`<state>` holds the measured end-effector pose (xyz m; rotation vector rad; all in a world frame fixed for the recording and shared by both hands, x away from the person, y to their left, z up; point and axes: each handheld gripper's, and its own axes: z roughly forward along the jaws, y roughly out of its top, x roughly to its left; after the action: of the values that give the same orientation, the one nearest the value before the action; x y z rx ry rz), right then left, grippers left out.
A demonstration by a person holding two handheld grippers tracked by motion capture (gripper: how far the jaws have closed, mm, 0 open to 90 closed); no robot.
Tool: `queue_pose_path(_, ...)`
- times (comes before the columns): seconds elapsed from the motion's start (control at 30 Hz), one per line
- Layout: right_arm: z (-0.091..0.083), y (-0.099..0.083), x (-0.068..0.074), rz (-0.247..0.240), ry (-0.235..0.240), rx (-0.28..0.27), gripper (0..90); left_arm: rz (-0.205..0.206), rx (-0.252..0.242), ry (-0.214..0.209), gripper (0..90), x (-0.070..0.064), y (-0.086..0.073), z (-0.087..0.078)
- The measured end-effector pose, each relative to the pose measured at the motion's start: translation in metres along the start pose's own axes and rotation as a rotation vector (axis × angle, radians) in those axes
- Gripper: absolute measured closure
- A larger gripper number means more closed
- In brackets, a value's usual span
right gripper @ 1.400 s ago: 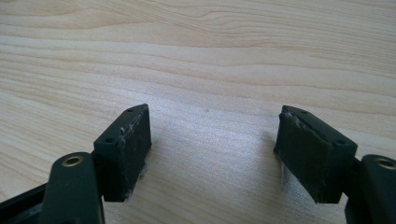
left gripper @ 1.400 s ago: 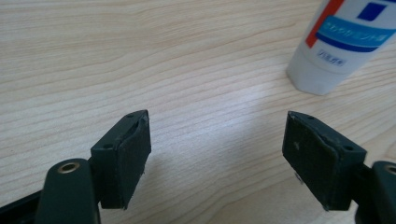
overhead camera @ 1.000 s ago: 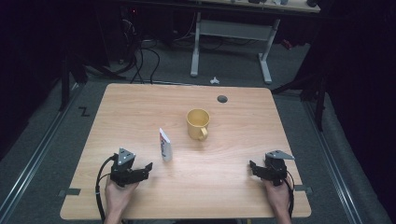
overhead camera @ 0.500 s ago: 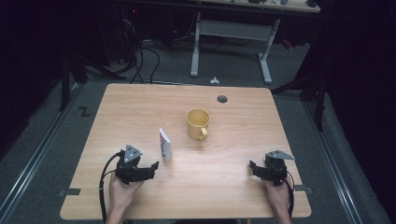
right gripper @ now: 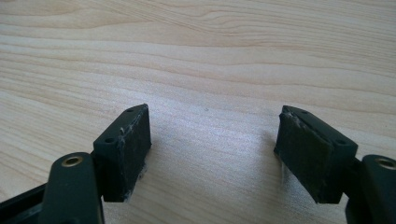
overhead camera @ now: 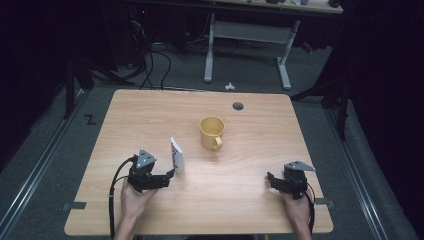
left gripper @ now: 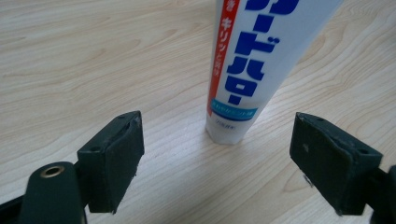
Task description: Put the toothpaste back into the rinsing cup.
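- White plastic toothpaste tube (overhead camera: 176, 154) with blue and red lettering stands upright on its cap on the pale wooden table (overhead camera: 150, 115), left of the table's middle and toward the near edge.
- We hold our left gripper (overhead camera: 169, 175) low over the table, just on the near-left side of that tube, its black jaws pointing at it.
- From the left gripper view, the tube (left gripper: 252, 65) rises just beyond the left gripper (left gripper: 233, 158), a little to the right of the midline of the gap; its cap end meets the wood slightly farther off than the jaw tips.
- Our left jaws are spread wide, with bare wood between them, and neither pad touches the tube.
- We see a yellow ceramic mug (overhead camera: 212, 132) with its handle turned toward us, standing beyond and to the right of the tube, clearly apart from it.
- Our right gripper (overhead camera: 270, 179) sits near the table's near-right corner, well apart from the tube and the mug.
- From the right gripper view, the right gripper (right gripper: 212, 140) has its jaws spread apart as well, with plain wood grain between them and nothing gripped.
- A small dark round grommet hole (overhead camera: 238, 106) lies near the far edge of the table.
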<state>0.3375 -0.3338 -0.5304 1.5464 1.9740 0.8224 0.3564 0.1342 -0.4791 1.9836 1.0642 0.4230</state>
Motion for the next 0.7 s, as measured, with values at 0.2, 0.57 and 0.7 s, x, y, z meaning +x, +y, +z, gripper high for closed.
queue_pose_path(0.2, 0.000, 0.000, 0.000, 0.000, 0.000, 0.000, 26.4, 0.011, -0.007, -0.012, 18.5, -0.003, 0.008, 0.003)
queue_pose_path(0.57, 0.000, 0.000, 0.000, 0.000, 0.000, 0.000, 26.3, 0.017, -0.021, -0.054, 19.0, -0.004, 0.021, 0.014)
queue_pose_path(0.7, 0.000, 0.000, 0.000, 0.000, 0.000, 0.000, 26.3, 0.023, -0.029, -0.068, 20.1, -0.003, 0.026, 0.019)
